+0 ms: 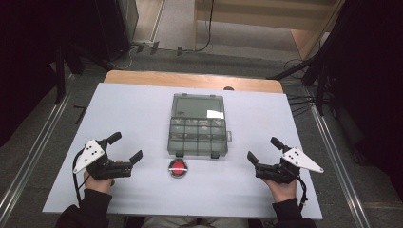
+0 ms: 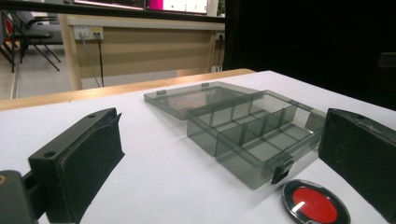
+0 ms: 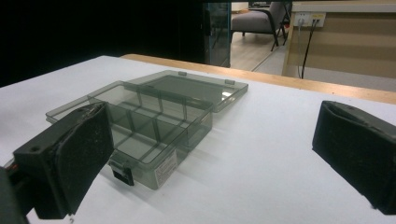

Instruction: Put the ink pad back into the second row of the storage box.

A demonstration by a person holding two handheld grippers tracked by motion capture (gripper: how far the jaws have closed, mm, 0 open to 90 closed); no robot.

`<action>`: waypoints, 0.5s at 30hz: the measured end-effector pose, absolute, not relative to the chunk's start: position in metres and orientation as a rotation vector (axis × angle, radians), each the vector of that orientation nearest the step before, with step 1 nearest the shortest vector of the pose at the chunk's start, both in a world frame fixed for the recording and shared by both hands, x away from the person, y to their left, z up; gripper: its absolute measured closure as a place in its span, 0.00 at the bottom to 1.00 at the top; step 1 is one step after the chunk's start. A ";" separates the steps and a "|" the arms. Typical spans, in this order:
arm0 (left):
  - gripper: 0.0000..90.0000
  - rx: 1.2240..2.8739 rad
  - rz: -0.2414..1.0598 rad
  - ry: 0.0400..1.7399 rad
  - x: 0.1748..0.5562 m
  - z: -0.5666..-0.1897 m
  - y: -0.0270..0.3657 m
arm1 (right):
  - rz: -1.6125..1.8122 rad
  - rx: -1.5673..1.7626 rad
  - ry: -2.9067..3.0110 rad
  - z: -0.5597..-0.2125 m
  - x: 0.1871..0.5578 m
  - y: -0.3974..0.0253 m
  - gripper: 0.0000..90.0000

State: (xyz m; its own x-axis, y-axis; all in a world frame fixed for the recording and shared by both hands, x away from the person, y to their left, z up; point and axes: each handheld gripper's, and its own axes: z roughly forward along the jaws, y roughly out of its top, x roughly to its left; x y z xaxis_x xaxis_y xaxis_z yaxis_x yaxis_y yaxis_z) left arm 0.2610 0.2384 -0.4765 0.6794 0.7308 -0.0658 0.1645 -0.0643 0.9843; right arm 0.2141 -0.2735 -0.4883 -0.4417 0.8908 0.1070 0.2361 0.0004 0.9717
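A smoky clear compartment box lies open in the middle of the white table, its lid folded flat behind it. Its several compartments look empty. A round red disc with a dark rim rests just in front of the box. My left gripper stands open at the near left, jaws wide, nothing between them. My right gripper stands open at the near right, also empty. Both rest low on the table, each held by a hand.
The white table sheet covers a wooden tabletop whose far edge shows. Dark stands and cables flank the table on the floor. A wooden counter with wall sockets stands beyond the far edge.
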 end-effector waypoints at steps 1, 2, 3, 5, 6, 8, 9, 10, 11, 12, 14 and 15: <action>0.00 1.598 0.545 0.751 0.261 -0.476 0.238 | 1.480 1.163 1.708 -0.489 0.214 -0.273 0.00; 0.00 1.598 0.546 0.748 0.260 -0.476 0.238 | 1.481 1.161 1.708 -0.490 0.214 -0.273 0.00; 0.00 1.601 0.545 0.746 0.260 -0.476 0.238 | 1.481 1.162 1.709 -0.490 0.214 -0.273 0.00; 0.00 1.600 0.545 0.744 0.260 -0.476 0.238 | 1.482 1.161 1.706 -0.490 0.214 -0.274 0.00; 0.00 1.602 0.545 0.742 0.259 -0.476 0.238 | 1.484 1.162 1.704 -0.490 0.213 -0.274 0.00; 0.00 1.599 0.540 0.742 0.259 -0.476 0.238 | 1.488 1.164 1.704 -0.489 0.213 -0.274 0.00; 0.00 1.599 0.538 0.743 0.259 -0.476 0.238 | 1.486 1.165 1.706 -0.490 0.213 -0.274 0.00; 0.00 1.598 0.536 0.744 0.259 -0.476 0.238 | 1.487 1.165 1.709 -0.490 0.213 -0.274 0.00; 0.00 1.597 0.535 0.745 0.259 -0.476 0.238 | 1.488 1.167 1.711 -0.490 0.213 -0.274 0.00; 0.00 1.596 0.535 0.746 0.259 -0.476 0.238 | 1.487 1.168 1.716 -0.491 0.213 -0.274 0.00; 0.00 1.593 0.535 0.746 0.259 -0.476 0.238 | 1.485 1.166 1.725 -0.491 0.214 -0.273 0.00; 0.00 1.593 0.535 0.746 0.259 -0.476 0.238 | 1.487 1.168 1.732 -0.491 0.214 -0.273 0.00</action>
State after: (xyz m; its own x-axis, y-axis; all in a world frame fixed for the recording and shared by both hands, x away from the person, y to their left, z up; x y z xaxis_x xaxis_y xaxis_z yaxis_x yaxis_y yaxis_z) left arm 0.2591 0.2380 -0.4757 0.6848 0.7251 -0.0727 0.1645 -0.0566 0.9847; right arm 0.2141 -0.2727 -0.4913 -0.4568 0.8818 0.1173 0.2493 0.0004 0.9684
